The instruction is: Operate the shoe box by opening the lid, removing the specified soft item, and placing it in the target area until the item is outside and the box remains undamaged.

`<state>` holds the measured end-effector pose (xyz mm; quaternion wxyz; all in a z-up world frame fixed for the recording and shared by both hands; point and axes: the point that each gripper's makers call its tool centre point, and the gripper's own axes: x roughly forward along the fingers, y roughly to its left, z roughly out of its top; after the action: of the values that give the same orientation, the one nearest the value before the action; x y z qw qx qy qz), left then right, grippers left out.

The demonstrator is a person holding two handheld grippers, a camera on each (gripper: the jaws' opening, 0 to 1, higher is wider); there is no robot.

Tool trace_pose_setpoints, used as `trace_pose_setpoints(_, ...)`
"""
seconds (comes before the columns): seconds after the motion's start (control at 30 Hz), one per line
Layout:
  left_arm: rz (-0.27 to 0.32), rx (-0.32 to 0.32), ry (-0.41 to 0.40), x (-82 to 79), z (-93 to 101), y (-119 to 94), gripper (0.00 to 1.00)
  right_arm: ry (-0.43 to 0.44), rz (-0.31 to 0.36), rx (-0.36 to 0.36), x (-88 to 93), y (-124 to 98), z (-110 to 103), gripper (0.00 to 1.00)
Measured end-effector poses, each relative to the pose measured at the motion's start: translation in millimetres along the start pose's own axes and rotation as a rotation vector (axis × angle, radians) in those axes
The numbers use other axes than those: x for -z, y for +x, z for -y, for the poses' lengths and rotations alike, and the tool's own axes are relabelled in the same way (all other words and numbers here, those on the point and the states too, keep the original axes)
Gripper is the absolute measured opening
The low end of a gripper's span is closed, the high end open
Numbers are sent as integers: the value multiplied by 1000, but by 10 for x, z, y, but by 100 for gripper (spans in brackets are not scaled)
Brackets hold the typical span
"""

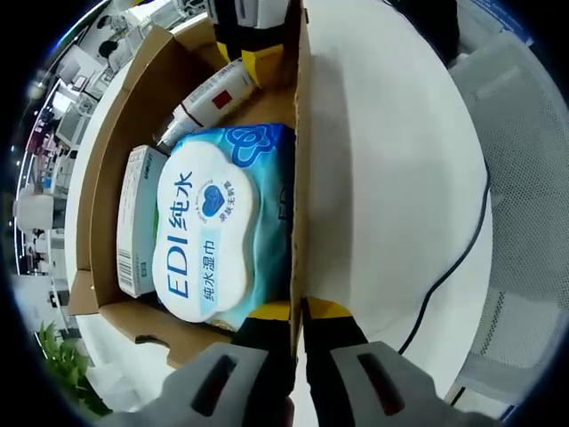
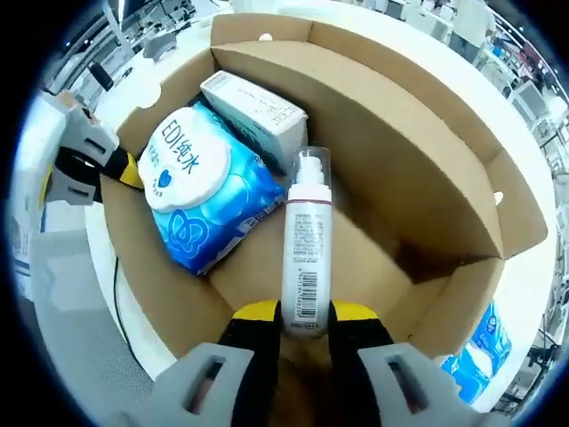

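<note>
The open cardboard shoe box (image 1: pixel 107 178) holds a blue wet-wipes pack (image 1: pixel 218 236) with a white lid, a slim white-green carton (image 1: pixel 138 222) and a white pump bottle (image 1: pixel 213 98). My left gripper (image 1: pixel 298 311) is shut on the box's side wall, with one jaw inside and one outside. In the right gripper view, my right gripper (image 2: pixel 305 313) is shut on the base of the bottle (image 2: pixel 305 231), which lies on the box floor beside the wipes pack (image 2: pixel 204 196). The left gripper (image 2: pixel 120 169) clamps the wall on that view's left, and the right gripper (image 1: pixel 253 62) shows at the box's far end.
The box (image 2: pixel 427 160) sits on a white table (image 1: pixel 382 178). A black cable (image 1: pixel 444 267) runs over the table beside a grey mesh chair (image 1: pixel 524 178). Another blue wipes pack (image 2: pixel 480 356) lies outside the box. The carton (image 2: pixel 253 111) rests against the far wall.
</note>
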<state>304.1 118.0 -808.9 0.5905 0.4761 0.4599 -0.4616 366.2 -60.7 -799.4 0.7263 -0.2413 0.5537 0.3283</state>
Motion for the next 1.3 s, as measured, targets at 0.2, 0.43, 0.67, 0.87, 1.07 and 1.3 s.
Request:
trace_pose_setpoints(0.2, 0, 4, -1, -13, 14, 2, 1, 85, 63, 2, 20, -113, 0, 17)
trace_pose_setpoints(0.43, -1, 2, -3, -11, 32, 10, 1, 125, 78, 3, 123, -159, -8, 17)
trace_pose_setpoints(0.67, -1, 4, -3, -12, 33, 7, 1, 144, 131, 4, 70, -263, -28, 17)
trace_pose_setpoints(0.87, -2, 5, -4, -4, 31, 2, 1, 289, 248, 2, -80, -412, -27, 17)
trace_pose_setpoints(1.07, -3, 6, -5, -2, 27, 1, 1, 343, 297, -24, -116, -504, -50, 17)
trace_pose_setpoints(1.3, -1, 4, -9, 7, 22, 1, 1, 360, 370, -10, -129, -671, -166, 17)
